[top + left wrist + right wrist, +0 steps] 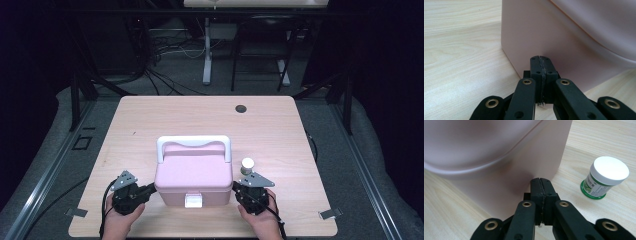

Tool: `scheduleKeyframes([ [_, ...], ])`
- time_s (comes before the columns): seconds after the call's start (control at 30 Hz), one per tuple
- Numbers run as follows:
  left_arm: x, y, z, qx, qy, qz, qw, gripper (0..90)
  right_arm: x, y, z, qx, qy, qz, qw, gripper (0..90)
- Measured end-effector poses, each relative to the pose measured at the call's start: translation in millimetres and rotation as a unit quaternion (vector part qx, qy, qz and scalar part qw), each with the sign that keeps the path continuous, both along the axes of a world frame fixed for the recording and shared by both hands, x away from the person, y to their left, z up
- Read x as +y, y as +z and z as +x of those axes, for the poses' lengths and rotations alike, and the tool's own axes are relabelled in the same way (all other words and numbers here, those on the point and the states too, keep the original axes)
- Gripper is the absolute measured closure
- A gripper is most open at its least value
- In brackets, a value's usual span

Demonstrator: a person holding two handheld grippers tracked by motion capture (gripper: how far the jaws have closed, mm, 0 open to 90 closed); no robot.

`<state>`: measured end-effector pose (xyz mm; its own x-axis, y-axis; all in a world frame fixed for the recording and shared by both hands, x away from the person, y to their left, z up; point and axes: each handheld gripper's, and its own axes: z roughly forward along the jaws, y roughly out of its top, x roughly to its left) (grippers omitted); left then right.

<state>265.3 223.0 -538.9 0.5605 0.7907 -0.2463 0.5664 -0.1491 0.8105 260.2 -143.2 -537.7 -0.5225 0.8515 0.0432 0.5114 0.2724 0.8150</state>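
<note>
Left gripper (148,190) jaws pressed together, empty, tips at pink box (194,177) left wall, low. Right gripper (236,189) same: jaws pressed together, nothing pinched, tips at box right wall. Box sits near table (150,115) front edge, lid on, white latch (193,201) apparently fastened, white handle (194,143) tipped back. Judged stage: box braced both sides; opening not started. Count: one box, one white-capped jar (604,178) just right of box, two grippers.

High view: fixed above the near table (150,107) edge, facing forward and down. 2 gripper views: close, low, facing opposite sides of the pink box (194,175), shared by all 3.
</note>
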Motion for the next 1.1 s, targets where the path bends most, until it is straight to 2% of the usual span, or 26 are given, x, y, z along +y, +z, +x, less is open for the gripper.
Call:
scheduleKeyframes([
  [0.4, 0.2, 0.5, -11.5, 0.005, -0.009, -0.002, 0.9999, 89.6, -1.7, 0.9, -11.3, 0.005, 0.003, 0.0, 1.0, 90.0],
  [0.6, 1.2, 0.4, -12.3, 0.006, -0.011, -0.003, 0.9999, 89.3, -2.0, 1.4, -14.5, 0.007, 0.004, -0.002, 1.0, 90.0],
  [0.73, 5.2, 1.8, -9.8, 0.009, -0.008, -0.005, 0.9999, 81.7, -4.5, 1.8, -12.7, 0.008, 0.006, -0.001, 1.0, 85.1],
  [0.87, 11.0, 3.7, -6.6, 0.01, -0.01, -0.019, 0.9997, 71.0, -7.9, 2.8, -10.3, 0.01, 0.008, 0.007, 0.9999, 81.3],
  [0.93, 13.0, 4.5, -5.7, 0.01, -0.011, -0.023, 0.9996, 69.7, -9.7, 3.3, -8.7, 0.003, 0.007, 0.012, 0.9999, 77.4],
  [1.1, 15.9, 5.9, -4.1, 0.009, -0.005, -0.019, 0.9998, 64.4, -14.6, 6.6, -7.1, 0.006, 0.008, 0.021, 0.9997, 71.0],
])
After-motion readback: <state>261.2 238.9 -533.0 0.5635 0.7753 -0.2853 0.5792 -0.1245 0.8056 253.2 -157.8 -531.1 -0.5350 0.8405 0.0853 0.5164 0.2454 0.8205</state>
